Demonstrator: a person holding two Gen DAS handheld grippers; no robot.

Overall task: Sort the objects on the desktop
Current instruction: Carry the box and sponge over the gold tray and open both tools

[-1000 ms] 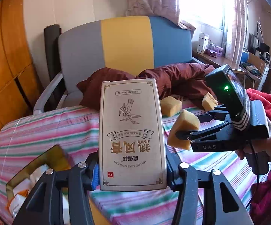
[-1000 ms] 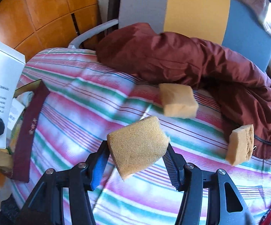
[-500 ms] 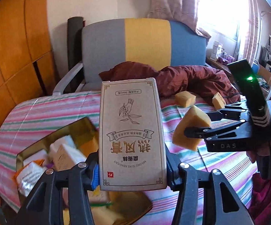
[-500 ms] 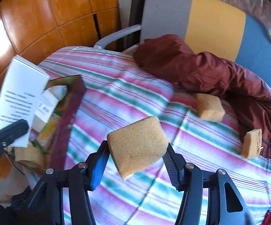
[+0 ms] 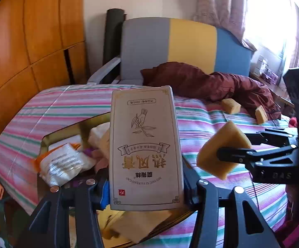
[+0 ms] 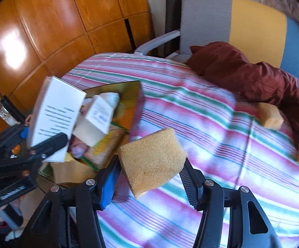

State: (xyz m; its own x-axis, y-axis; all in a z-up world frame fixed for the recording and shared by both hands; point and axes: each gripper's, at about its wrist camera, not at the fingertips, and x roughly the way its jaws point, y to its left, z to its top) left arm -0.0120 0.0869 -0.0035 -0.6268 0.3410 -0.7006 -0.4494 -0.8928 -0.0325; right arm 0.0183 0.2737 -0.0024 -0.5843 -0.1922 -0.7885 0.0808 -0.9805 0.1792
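Where striped cloth (image 5: 66, 103) ends, wood panels (image 5: 35, 41).

the box (image 5: 145, 150) reads upside down in the left wrist view: big gold Chinese characters, then "MO SHU SI FENG GAO" in tiny Latin letters near its lower edge; small red seal at the bottom left corner; the right gripper (image 5: 273, 165) has "DAS" on its body, also flipped; the box's back print in the right wrist view is too blurry to read
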